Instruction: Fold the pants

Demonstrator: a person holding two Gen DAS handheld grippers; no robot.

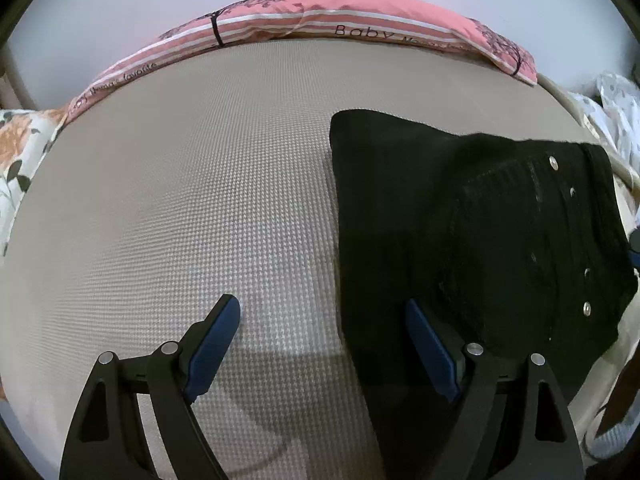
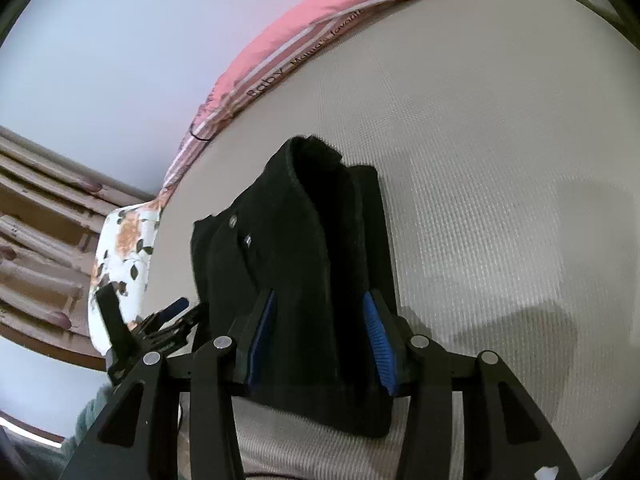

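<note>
Black pants [image 1: 460,232] with metal snap buttons lie folded on the beige mattress [image 1: 192,200], right of centre in the left wrist view. My left gripper [image 1: 322,312] is open and empty; its right finger hovers over the pants' near left edge. In the right wrist view the pants [image 2: 304,264] stand bunched between the blue pads [image 2: 378,332] of my right gripper [image 2: 320,300], whose jaws hold the thick fold. The left gripper [image 2: 168,316] shows at the lower left of that view.
A pink striped pillow [image 1: 320,20] lies along the far edge of the mattress. A floral cushion [image 1: 16,148] sits at the left, and white patterned bedding [image 1: 616,108] at the right. A wooden frame [image 2: 40,240] stands beside the bed.
</note>
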